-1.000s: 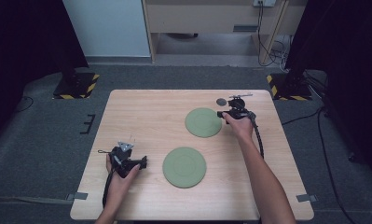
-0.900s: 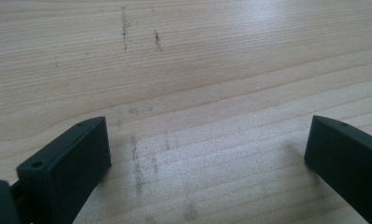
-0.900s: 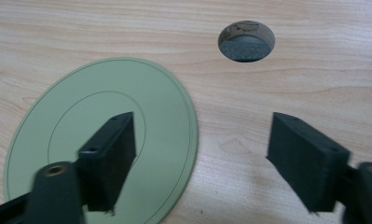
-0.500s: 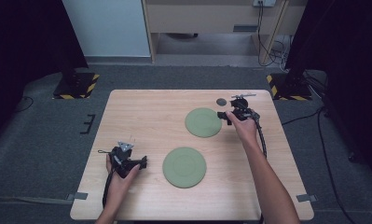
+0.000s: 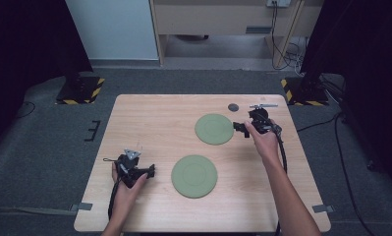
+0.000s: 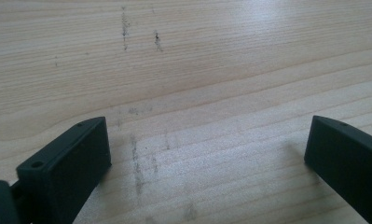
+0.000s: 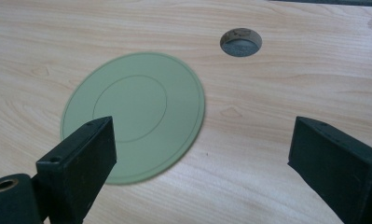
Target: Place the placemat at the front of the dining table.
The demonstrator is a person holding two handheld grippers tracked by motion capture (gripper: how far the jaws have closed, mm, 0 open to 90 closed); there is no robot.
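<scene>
At a light wooden table [image 5: 149, 123], the right gripper [image 7: 200, 154] hangs over the far green plate [image 7: 141, 109], its jaws having just been opening and now spread wide with nothing between them. The plate lies flat beyond and partly behind the left-hand jaw in the right gripper view; a round hole [image 7: 241, 42] in the tabletop sits farther ahead. The left gripper [image 6: 207, 154] rests with jaws equally spread over bare wood. A second green plate [image 5: 194, 175] lies just beside it.
</scene>
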